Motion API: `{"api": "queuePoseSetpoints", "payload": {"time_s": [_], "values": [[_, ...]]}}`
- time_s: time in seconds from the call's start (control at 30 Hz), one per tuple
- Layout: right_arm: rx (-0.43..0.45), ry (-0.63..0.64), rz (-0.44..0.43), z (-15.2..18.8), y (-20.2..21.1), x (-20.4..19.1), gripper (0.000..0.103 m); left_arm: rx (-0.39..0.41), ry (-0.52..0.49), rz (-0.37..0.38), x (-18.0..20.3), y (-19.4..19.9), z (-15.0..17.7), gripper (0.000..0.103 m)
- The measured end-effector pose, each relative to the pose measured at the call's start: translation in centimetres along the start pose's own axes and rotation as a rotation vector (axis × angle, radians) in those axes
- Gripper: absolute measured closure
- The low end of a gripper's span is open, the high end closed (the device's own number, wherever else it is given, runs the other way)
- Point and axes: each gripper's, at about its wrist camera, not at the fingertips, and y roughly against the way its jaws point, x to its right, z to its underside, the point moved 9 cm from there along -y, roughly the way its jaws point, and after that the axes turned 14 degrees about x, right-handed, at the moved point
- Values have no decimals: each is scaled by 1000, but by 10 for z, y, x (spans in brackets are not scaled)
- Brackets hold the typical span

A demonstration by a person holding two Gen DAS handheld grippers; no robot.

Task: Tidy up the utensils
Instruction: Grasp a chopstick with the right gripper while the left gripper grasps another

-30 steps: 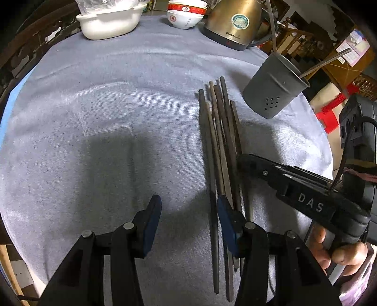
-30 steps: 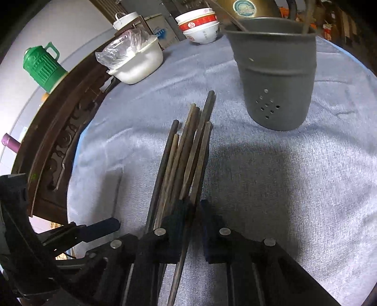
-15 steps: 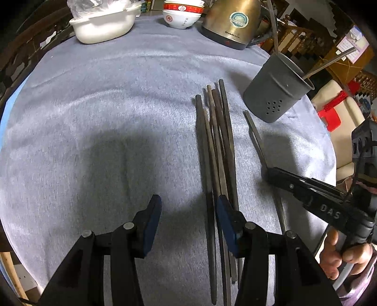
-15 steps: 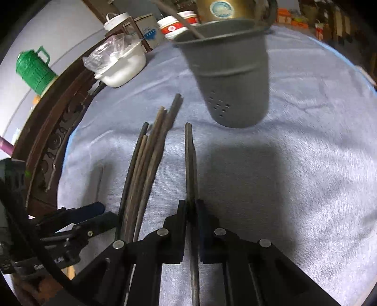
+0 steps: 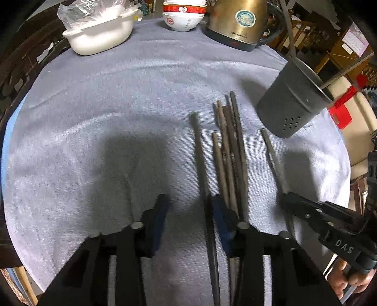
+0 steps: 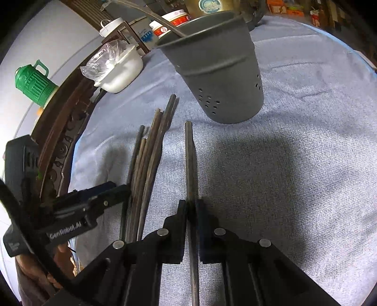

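The right tool [image 6: 191,207] is clamped on one chopstick [image 6: 189,153] aimed ahead at the grey holder [image 6: 219,70], presumably for dropping in, while the left tool [image 5: 188,211], fingers apart, straddles a chopstick from the bundle [image 5: 229,150] on the counter [image 5: 94,117].

A gold electric kettle [image 5: 238,23] stands at the far edge of the grey tablecloth [image 5: 117,106], beside stacked red-and-white bowls [image 5: 183,14]. A white dish [image 5: 99,40] holds a plastic bag [image 5: 84,11]. A green jug [image 6: 33,82] stands off the table.

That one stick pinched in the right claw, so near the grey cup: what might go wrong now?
The right gripper pinches one chopstick far back, so it may swivel or slip. Its tip could knock the grey holder, which already holds utensils. The open left gripper straddles a chopstick beside the loose bundle and might scatter it.
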Motion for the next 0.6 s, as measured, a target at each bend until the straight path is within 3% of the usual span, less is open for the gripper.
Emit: {"api": "queuePoseSetpoints", "payload": {"time_s": [0.13,0.33,0.43,0.6], "values": [[2,5,3,0,0,-1,94,-7,6,11,-11,3,2,85],[-26,36,34,-5,-5,-6,94,-52,11,66,-15,2,2,81],[-29,81,84,-12,-12,-11,90,-56,22,31,-24,-3,-10,74],[-38,127,167,-26,-27,-17,90,-76,59,12,-29,-11,-27,74]]}}
